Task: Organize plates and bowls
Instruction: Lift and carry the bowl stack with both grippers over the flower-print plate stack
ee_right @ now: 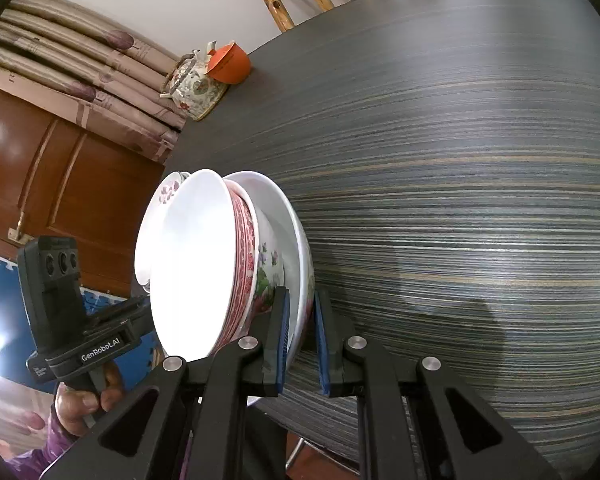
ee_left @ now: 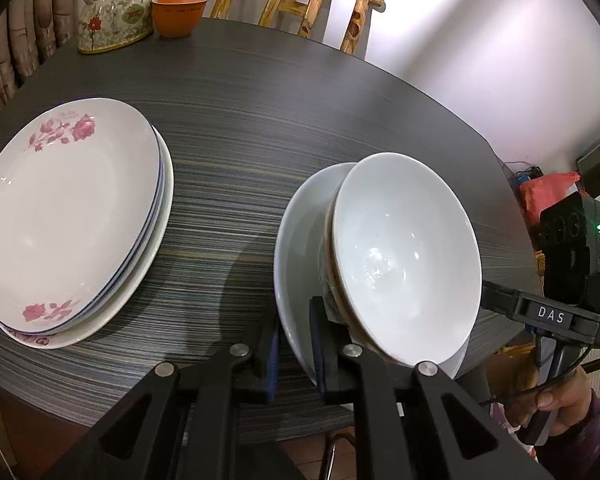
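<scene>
A stack of nested bowls [ee_left: 404, 256] sits near the table's front edge; the bottom one is a wide white bowl [ee_left: 300, 248]. My left gripper [ee_left: 294, 340] is shut on that bottom bowl's rim. In the right wrist view the same stack [ee_right: 204, 264] shows a white top bowl, a red-patterned bowl and a flowered bowl. My right gripper [ee_right: 302, 336] is shut on the wide bottom bowl's rim [ee_right: 296, 240] from the other side. A stack of flowered white plates [ee_left: 68, 216] lies on the table to the left.
A flowered teapot [ee_left: 114, 12] and an orange lidded cup [ee_left: 180, 10] stand at the dark striped table's [ee_left: 280, 100] far edge. A wooden chair [ee_left: 300, 4] stands behind the table. The other hand-held gripper [ee_left: 572, 280] shows at right.
</scene>
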Demonstrator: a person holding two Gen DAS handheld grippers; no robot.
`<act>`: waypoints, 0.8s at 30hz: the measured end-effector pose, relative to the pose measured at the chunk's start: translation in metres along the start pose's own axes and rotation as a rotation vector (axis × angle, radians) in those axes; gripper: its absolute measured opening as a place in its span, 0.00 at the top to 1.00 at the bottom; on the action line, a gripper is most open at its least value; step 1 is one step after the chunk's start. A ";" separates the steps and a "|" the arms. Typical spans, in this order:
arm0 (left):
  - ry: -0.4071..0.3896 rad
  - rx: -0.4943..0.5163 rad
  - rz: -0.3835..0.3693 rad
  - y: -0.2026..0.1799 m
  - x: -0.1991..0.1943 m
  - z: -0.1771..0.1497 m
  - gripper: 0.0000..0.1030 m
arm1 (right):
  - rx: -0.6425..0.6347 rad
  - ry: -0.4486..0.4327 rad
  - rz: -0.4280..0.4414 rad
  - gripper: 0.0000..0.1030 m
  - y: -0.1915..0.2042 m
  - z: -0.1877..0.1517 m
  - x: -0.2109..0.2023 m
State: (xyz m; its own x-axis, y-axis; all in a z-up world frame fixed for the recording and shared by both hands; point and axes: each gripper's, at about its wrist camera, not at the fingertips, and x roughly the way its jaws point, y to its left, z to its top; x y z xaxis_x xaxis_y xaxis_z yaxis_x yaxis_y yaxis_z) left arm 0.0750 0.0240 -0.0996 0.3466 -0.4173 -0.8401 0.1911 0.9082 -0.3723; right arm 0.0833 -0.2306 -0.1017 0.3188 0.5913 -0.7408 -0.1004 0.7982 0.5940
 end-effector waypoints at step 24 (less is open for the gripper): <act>-0.070 -0.064 0.037 0.033 -0.056 0.004 0.89 | -0.068 0.012 0.024 0.87 0.048 0.024 0.001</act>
State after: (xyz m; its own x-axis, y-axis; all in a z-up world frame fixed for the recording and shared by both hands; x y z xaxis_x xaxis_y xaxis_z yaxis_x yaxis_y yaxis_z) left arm 0.0656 0.0770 -0.0626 0.4161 -0.3824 -0.8250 0.1183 0.9223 -0.3679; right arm 0.1015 -0.1944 -0.0668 0.3046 0.6114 -0.7304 -0.1713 0.7895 0.5894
